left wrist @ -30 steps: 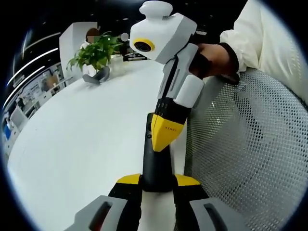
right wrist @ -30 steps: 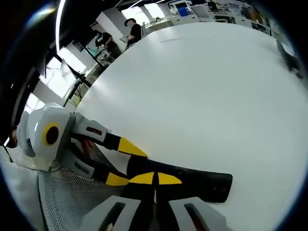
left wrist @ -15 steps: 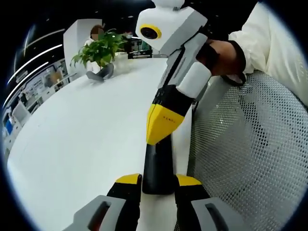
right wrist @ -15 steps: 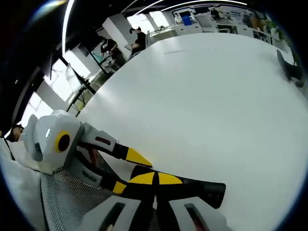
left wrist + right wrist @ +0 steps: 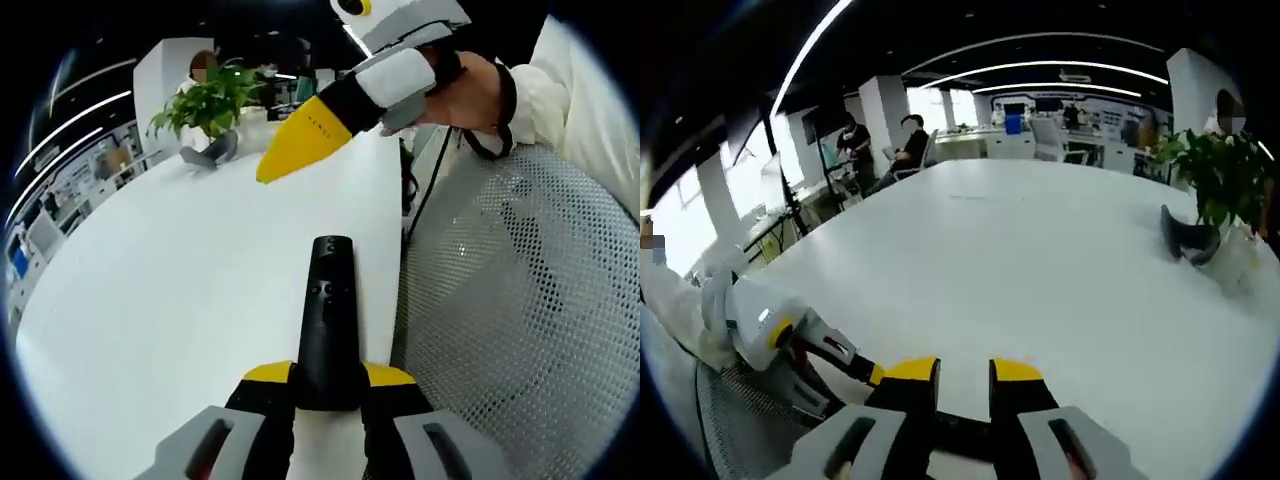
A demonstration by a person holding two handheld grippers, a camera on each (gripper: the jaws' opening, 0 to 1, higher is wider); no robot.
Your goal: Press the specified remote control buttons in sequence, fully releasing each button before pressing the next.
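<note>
A slim black remote (image 5: pixel 326 310) lies lengthwise on the white table (image 5: pixel 150 300), buttons up. My left gripper (image 5: pixel 328 373) is shut on its near end, a yellow tip on each side. My right gripper (image 5: pixel 275 165) hangs in the air beyond the remote's far end, well clear of it, held by a hand (image 5: pixel 480 90). In the right gripper view my right gripper (image 5: pixel 965 370) stands open with a narrow gap between its yellow tips. A dark strip of the remote (image 5: pixel 965 438) shows low between them. My left gripper (image 5: pixel 855 365) reaches in from the left.
A potted plant (image 5: pixel 205 105) (image 5: pixel 1220 180) and a dark curved object (image 5: pixel 205 155) (image 5: pixel 1185 240) stand at the table's far side. A white mesh chair back (image 5: pixel 520 330) borders the table beside the remote. People sit at the far end (image 5: pixel 910 140).
My right gripper has lifted off the remote's top and risen away from it, and its tips have parted. My left gripper keeps its hold on the remote.
</note>
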